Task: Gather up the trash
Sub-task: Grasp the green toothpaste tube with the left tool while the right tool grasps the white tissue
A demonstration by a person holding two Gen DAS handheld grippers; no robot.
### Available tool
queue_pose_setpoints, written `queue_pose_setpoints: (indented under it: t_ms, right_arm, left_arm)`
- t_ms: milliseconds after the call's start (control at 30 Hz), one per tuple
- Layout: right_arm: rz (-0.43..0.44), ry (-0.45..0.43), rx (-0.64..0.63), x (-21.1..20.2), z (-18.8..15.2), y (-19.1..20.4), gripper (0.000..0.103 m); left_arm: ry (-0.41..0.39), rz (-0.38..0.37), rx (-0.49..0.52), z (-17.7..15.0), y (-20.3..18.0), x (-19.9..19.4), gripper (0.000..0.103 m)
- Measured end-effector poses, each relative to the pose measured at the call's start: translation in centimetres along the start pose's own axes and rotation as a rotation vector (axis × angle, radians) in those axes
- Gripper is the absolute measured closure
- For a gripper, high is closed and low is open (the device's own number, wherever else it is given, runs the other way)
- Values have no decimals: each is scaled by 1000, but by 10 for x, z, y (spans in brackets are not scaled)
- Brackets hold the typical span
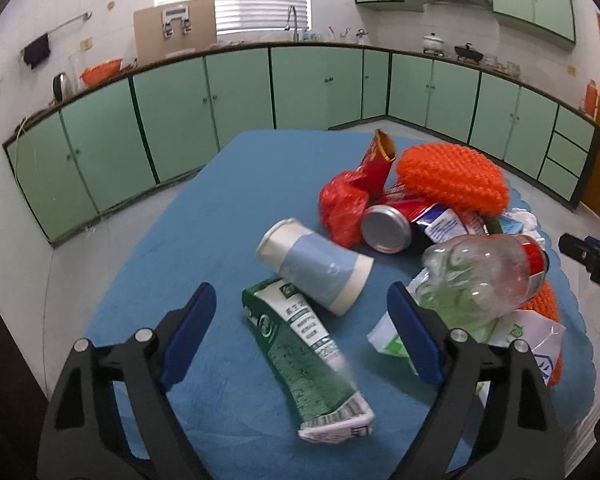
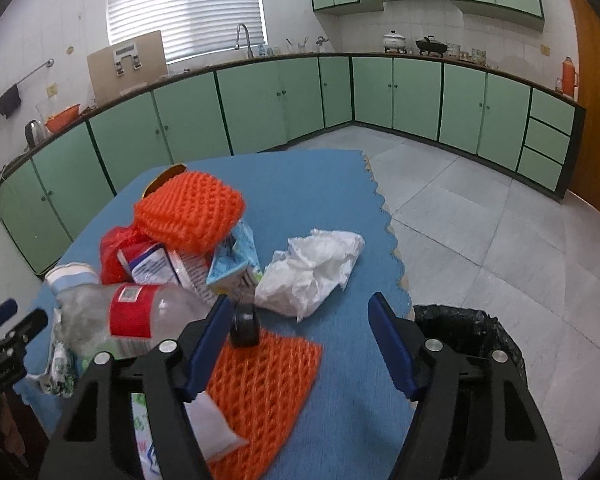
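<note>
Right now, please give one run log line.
left gripper: open over green tube | right gripper: open over orange net | bin: right of table

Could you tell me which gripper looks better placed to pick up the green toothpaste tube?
Left. The left gripper is open with the green toothpaste tube lying between its fingers; the right gripper faces the orange foam net instead.

Green tube: printed characters and digits, too blurred to read. Clear bottle's red label: small code square, illegible. Crushed carton: fine print, unreadable. No text legible.
</note>
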State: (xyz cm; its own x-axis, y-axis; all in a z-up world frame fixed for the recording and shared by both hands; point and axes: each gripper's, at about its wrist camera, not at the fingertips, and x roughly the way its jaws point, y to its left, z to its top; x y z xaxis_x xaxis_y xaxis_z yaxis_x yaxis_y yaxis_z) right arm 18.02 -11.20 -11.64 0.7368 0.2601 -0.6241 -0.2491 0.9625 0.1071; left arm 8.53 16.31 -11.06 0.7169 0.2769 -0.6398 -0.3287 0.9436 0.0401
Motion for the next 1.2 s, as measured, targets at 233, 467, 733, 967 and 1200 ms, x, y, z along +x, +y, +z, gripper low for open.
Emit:
queue_pose_setpoints:
  t_ms: [233, 467, 733, 967, 1200]
  right_arm:
    - [-31, -14, -19, 4, 5, 3, 34]
    - [-30, 1, -24, 11, -3, 7, 34]
    - [-30, -6, -37, 13, -6, 9, 34]
    - [-23, 3, -31, 14, -8, 7, 34]
    - [-15, -10, -30, 9, -7, 8, 34]
  left_arm:
    - [26, -9, -28, -15, 4, 8, 18]
    - [53, 1, -32, -25, 4, 21, 18]
    - [126, -63, -79, -33, 8, 39, 36]
    - [160, -110, -163, -40, 20, 44, 58]
    - [107, -89, -228, -34, 34, 29, 59]
